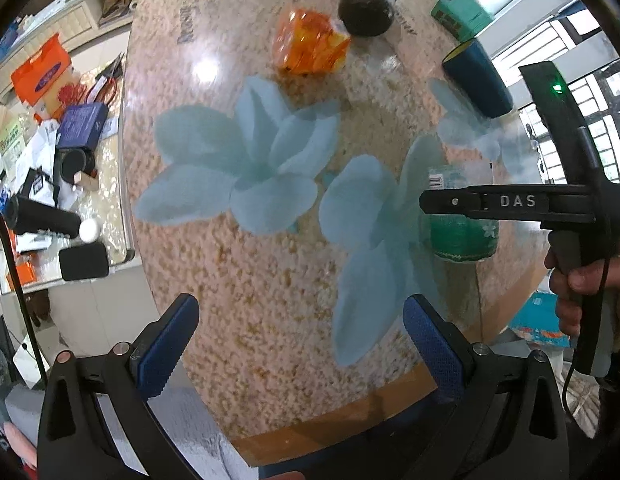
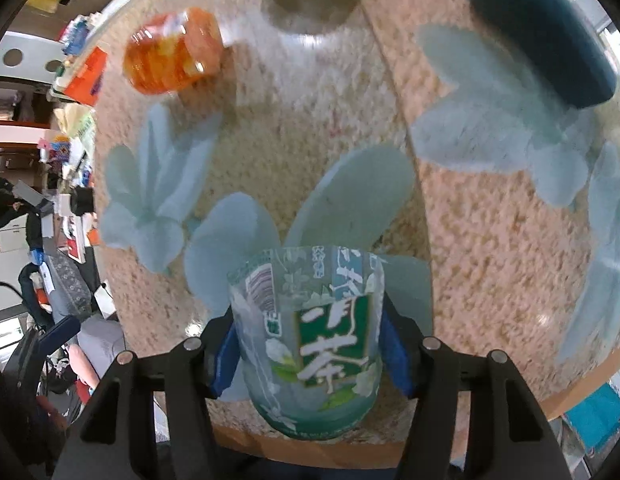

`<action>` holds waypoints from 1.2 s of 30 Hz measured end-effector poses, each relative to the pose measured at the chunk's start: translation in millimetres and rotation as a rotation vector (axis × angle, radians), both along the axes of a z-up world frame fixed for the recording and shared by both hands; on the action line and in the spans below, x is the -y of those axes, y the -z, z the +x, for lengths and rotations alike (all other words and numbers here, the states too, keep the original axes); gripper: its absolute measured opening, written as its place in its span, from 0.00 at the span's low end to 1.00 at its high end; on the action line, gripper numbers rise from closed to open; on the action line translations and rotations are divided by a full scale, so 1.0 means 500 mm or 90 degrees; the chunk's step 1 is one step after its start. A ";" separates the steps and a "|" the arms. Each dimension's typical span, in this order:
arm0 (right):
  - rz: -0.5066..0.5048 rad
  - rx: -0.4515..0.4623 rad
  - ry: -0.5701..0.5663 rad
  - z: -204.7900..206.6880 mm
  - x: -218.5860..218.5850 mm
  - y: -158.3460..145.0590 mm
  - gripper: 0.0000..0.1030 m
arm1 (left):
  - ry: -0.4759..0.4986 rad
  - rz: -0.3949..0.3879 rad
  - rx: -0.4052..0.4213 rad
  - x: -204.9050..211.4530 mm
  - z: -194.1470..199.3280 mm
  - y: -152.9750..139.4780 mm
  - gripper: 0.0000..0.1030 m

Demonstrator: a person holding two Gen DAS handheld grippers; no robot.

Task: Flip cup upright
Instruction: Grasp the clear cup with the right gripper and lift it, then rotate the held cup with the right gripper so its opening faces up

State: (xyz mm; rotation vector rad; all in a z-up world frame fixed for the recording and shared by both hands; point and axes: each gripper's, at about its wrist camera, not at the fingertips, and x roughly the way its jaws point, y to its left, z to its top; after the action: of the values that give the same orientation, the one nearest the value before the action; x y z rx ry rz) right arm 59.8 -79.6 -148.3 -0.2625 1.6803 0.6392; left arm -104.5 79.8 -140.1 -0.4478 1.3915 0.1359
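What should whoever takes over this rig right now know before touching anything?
Right gripper: shut on the green tea cup, pads on both its sides, low over the table near the front edge.
Left gripper: open, holding nothing, hanging over the table's near edge.
Done: cup is gripped.
Left: whether it is upright yet I cannot tell; check, finish the turn, set it down, release.
Nearby: orange cup, blue cup and dark cup lie further back.

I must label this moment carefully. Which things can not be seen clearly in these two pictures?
- Green cup mouth: right wrist view, it faces away; left wrist view, the right gripper covers it.
- Dark jar: cut by the top edge, both views.
- Dark blue cup: blurred, right wrist view.
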 end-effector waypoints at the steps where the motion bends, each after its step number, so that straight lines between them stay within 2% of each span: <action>1: 0.011 0.014 -0.004 0.007 0.004 -0.012 0.57 | 0.003 0.004 0.006 0.002 0.009 -0.007 1.00; 5: 0.025 0.114 -0.044 0.028 0.014 -0.057 0.57 | 0.017 0.015 0.019 0.015 0.037 -0.022 1.00; 10: 0.082 0.236 -0.081 0.045 0.040 -0.102 0.57 | 0.038 0.018 0.030 0.041 0.073 -0.031 1.00; 15: 0.135 0.366 -0.127 0.038 0.054 -0.081 0.57 | 0.054 0.018 0.031 0.070 0.108 -0.022 1.00; 20: 0.210 0.428 -0.137 0.024 0.076 -0.033 0.57 | 0.077 0.021 0.030 0.099 0.134 -0.005 1.00; 27: 0.270 0.451 -0.121 0.004 0.106 0.017 0.57 | 0.114 0.047 0.016 0.132 0.148 0.025 1.00; 32: 0.277 0.481 -0.122 -0.019 0.111 0.024 0.58 | 0.123 0.048 0.007 0.137 0.144 0.035 1.00; 36: 0.278 0.482 -0.114 -0.021 0.119 0.022 0.58 | 0.123 0.047 0.001 0.141 0.143 0.041 1.00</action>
State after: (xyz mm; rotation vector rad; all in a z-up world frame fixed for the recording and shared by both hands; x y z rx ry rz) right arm 49.2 -139.1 -159.5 -0.2921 0.7750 0.8847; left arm -33.0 9.6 -160.7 -0.2502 1.4151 0.0300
